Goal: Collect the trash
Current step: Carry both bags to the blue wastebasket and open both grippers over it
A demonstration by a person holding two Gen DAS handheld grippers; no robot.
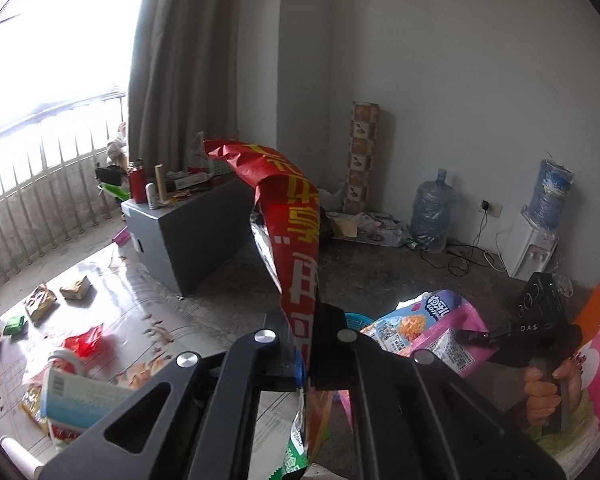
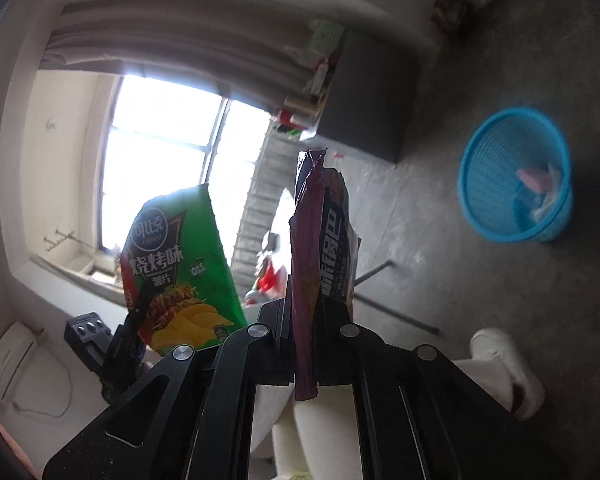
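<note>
My left gripper is shut on a snack bag that shows red with yellow characters here; the right wrist view shows the same bag green-faced, with chips printed on it. My right gripper is shut on a dark purple snack wrapper, held upright in the air. The right gripper also shows in the left wrist view, clamped on that packet's pink side. A blue mesh trash basket stands on the concrete floor to the right, with a few scraps inside; its rim peeks behind the packet.
A table at left carries several snack wrappers, a red bag and a milk carton. A grey cabinet stands beyond. Water bottles and a dispenser line the far wall. My white shoe is on the floor.
</note>
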